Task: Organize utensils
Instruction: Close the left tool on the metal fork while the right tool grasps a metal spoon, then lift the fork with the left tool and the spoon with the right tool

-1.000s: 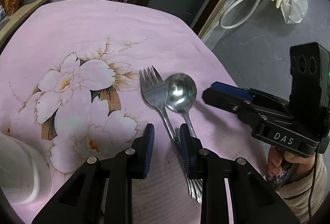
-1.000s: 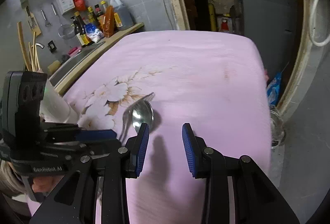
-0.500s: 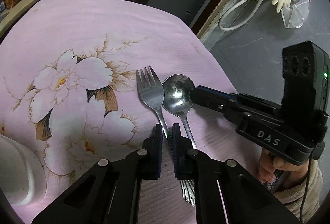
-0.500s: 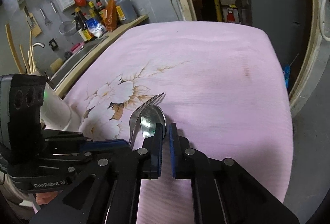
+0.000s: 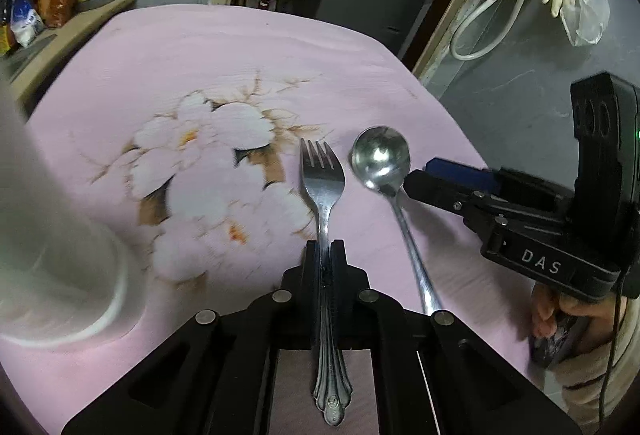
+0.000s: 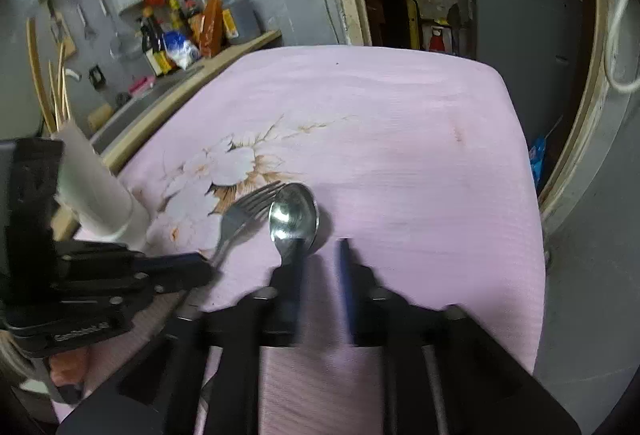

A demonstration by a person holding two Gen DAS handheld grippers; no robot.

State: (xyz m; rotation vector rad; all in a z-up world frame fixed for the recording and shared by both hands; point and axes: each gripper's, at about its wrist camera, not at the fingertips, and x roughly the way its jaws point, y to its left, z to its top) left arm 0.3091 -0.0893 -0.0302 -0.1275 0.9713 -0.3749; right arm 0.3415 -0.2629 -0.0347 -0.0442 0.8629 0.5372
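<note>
A steel fork point(image 5: 323, 191) and a steel spoon point(image 5: 382, 161) are over the pink flowered cloth point(image 5: 224, 75). My left gripper point(image 5: 325, 251) is shut on the fork's handle, which runs back between the fingers. In the right wrist view my right gripper point(image 6: 322, 255) is open, with its left finger point(image 6: 294, 267) over the spoon's point(image 6: 293, 217) neck and the other finger to the right of it. The fork point(image 6: 244, 211) lies left of the spoon there. The right gripper point(image 5: 460, 179) shows beside the spoon bowl in the left wrist view.
A white cylindrical holder point(image 5: 52, 255) stands at the left on the cloth, also in the right wrist view point(image 6: 96, 191). Bottles point(image 6: 192, 23) line a wooden shelf behind. The cloth's right edge point(image 6: 532, 195) drops off to the floor.
My left gripper closed on the fork's handle and shifted it left, away from the spoon. My right gripper closed, then opened again by the spoon's neck.
</note>
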